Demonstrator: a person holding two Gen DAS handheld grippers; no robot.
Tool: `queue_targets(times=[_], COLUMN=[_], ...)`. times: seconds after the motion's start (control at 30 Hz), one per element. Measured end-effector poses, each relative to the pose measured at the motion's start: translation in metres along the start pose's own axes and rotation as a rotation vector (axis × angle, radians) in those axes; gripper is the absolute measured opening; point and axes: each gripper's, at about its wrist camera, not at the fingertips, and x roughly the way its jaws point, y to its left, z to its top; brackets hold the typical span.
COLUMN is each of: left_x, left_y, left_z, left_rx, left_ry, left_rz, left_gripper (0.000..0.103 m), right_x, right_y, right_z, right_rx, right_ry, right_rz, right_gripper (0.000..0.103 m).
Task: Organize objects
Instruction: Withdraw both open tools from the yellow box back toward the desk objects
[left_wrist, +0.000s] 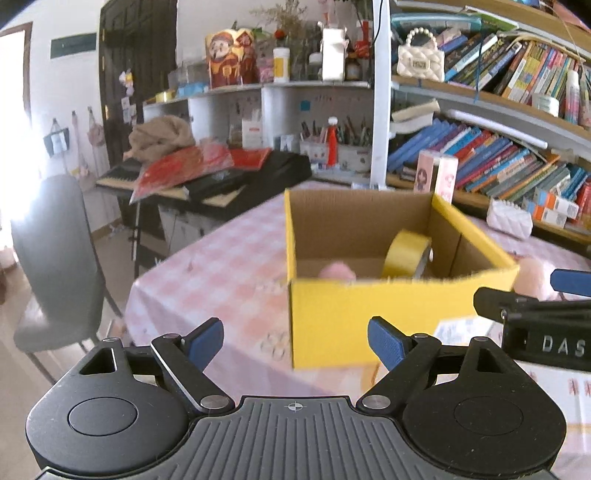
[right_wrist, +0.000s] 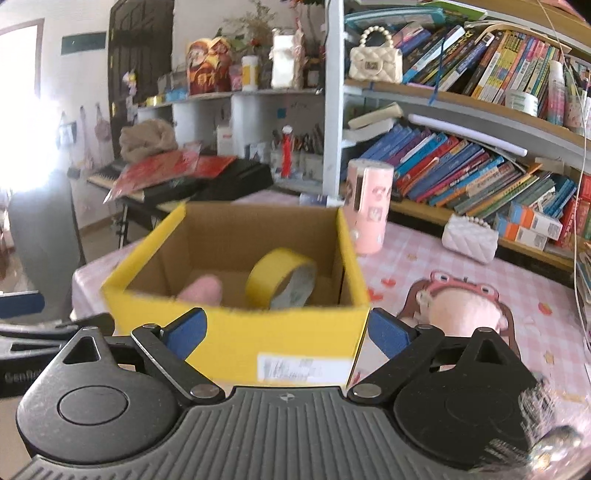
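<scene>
Right wrist view takes in the bookshelf first, its rows of books leaning behind the yellow box, which serves as the landmark for everything else. That box stands open-topped on the pink checked tablecloth, near the cloth's left edge, with a white printed label on its front wall. Left of the box and beyond the table sits a grey chair, and behind the box on the left lies a black keyboard covered with red packets. A pink plush toy with goggles lies on the cloth just right of the box, apart from it. Behind the box's back right corner stands a pink cylinder, and farther right of the box rests a white quilted purse. Inside the box, a yellow tape roll stands on edge against the right side, and a soft pink object, too blurred to name, lies at the bottom left of it. The left gripper hangs before the box's front left corner with its blue fingers spread wide and nothing between them. The right gripper sits close against the box's front wall, its fingers likewise apart and gripping nothing.
</scene>
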Motion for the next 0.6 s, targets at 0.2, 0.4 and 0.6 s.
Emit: queue_targets(times=[0.2,0.4,0.6], left_x=[-0.012,-0.02,-0.031], left_y=[0.007,0.011,0.013], left_z=[-0.02,-0.035,-0.044], left_rx=[0.017,0.037,0.054], left_ry=[0.056,0.095,0.104], left_rz=[-0.024,-0.043,-0.066], left_gripper=[0.088,0.088,0.088], right_x=[-0.018,-0.031,-0.043], right_y=[0.021,0.031,0.036], right_z=[-0.03,-0.049,-0.063], right_rx=[-0.037,-0.026,-0.004], right_ry=[0.05,0.096,0.119], right_rz=[-0.016,-0.04,-0.063], right_gripper=[0.094,0.092,0.092])
